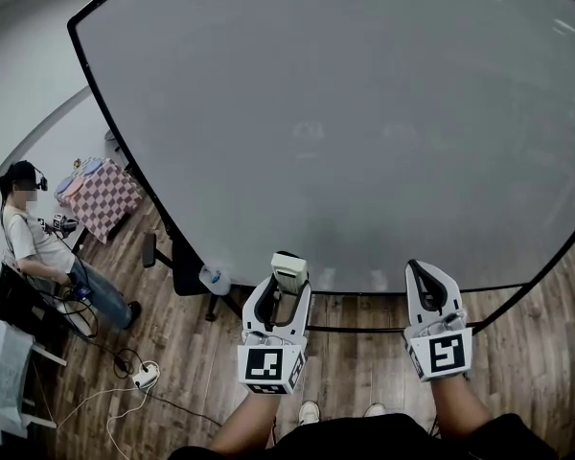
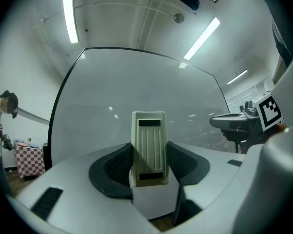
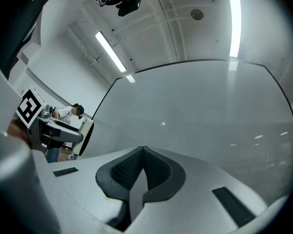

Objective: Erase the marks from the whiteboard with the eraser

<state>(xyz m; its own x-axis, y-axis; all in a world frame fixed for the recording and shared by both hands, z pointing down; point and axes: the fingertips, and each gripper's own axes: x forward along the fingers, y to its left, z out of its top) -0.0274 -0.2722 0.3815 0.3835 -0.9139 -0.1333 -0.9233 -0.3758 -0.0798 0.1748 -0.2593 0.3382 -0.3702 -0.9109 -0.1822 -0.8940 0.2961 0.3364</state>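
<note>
Two tongs are raised before the whiteboard, and only one carries anything. The left gripper is clamped on the eraser: its dark pads press both long sides of the pale block, which stands upright and reaches out past the jaws toward the board, ribbed back to the camera. In the head view the eraser sits low, near the board's bottom edge; whether its far face touches the surface I cannot tell. The right gripper has its jaws drawn together with nothing between them, and it hangs beside the left one, well apart from the eraser. The board reads as nearly clean grey — I make out only faint cloudy patches near its middle, no distinct strokes — so the job looks either close to done or down to hunting for residue. To do this step well, I would lay the eraser's working face flat against the board rather than on an edge, keep the squeeze firm so the block does not pivot between the pads, and run slow overlapping passes through the hazy middle area, pressing evenly. The empty gripper is best kept off the surface so it leaves no smear. Off to the left a seated person and a checkered cloth sit on the wooden floor, clear of the work.
</note>
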